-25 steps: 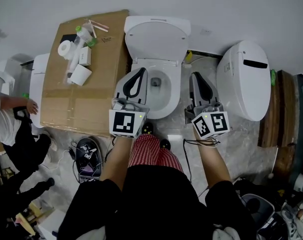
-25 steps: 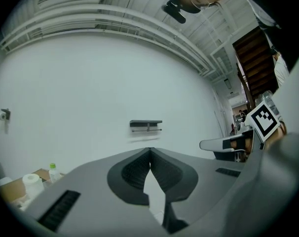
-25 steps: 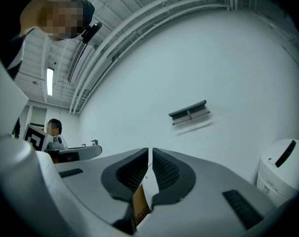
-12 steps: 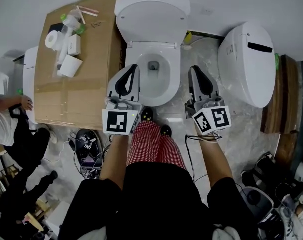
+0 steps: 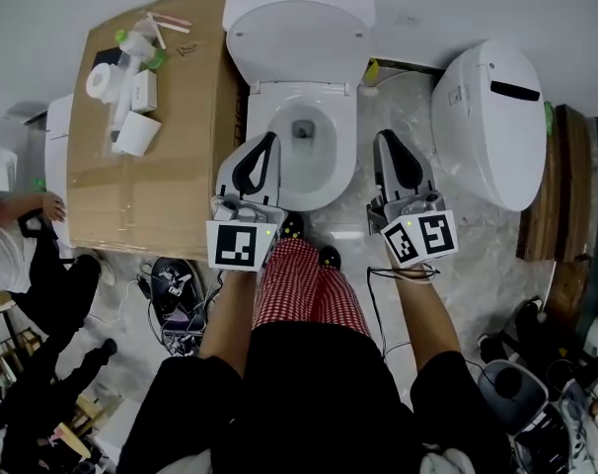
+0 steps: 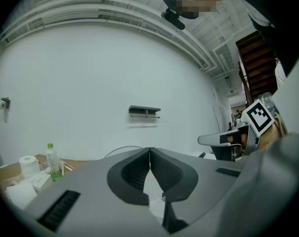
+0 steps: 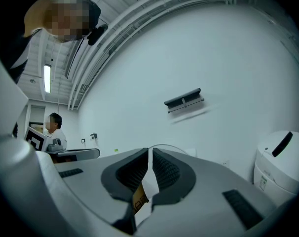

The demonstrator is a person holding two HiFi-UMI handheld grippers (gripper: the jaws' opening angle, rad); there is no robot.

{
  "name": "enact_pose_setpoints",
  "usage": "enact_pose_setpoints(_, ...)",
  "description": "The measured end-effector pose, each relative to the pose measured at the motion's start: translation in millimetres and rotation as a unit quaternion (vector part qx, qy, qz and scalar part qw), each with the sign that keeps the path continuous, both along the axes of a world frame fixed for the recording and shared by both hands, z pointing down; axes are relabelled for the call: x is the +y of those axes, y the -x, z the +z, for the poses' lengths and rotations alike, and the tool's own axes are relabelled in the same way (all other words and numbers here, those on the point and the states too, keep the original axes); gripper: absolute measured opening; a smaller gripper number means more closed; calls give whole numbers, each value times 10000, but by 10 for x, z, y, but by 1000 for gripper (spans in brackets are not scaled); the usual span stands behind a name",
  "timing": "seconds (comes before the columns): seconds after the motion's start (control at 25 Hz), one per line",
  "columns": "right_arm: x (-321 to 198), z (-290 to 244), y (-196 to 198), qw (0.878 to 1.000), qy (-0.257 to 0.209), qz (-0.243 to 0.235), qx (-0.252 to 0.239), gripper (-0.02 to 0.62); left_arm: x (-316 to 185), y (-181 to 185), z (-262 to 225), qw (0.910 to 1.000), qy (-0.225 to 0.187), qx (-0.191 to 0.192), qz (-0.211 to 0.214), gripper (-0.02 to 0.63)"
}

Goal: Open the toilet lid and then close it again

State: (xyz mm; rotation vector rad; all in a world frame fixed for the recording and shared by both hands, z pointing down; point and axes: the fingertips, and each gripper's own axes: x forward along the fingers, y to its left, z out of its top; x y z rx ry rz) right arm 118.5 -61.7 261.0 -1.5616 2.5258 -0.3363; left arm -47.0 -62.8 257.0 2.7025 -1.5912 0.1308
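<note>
The white toilet stands against the wall with its lid raised and leaning back, and the bowl is uncovered. My left gripper hangs over the bowl's left rim, pointing at the wall, its jaws shut with nothing in them. My right gripper hovers just right of the bowl over the marble floor, jaws also closed and empty. In the left gripper view the left gripper meets tip to tip, with the lid's curved top edge behind it. The right gripper shows only a thin slit.
A cardboard sheet left of the toilet carries a paper roll, a bottle and small boxes. A second white toilet unit stands at the right. Cables and a bag lie on the floor. A person sits at the far left.
Both grippers have sunk a little in front of the toilet. The lid stays raised and both pairs of jaws stay closed.
</note>
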Motion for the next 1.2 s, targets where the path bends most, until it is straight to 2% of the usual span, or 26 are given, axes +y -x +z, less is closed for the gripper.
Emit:
enact_pose_setpoints(0.24,-122,5,-8,10000,-21,25,24,37,-121,39,61,9999,88,-37,34,8)
enact_pose_setpoints(0.48,-454,-48,50,9999,-132,46,-74,37,-439,67,10,10000,-60,-54,49,9)
enact_pose_setpoints(0.68,-814,-57,148,9998,-180,-71,-89,38,-761,111,-27,9996,-64,262,6,8)
enact_pose_setpoints(0.84,-1106,-26,281,9995,-211,-235,23,38,-1005,167,-12,9998,-20,168,69,9)
enact_pose_setpoints(1.0,-1383,28,337,9997,-165,-175,-79,40,-1233,237,52,9994,57,333,61,9)
enact_pose_setpoints(1.2,-1664,162,460,9998,-95,-198,3,41,-1476,280,167,9996,91,157,225,9)
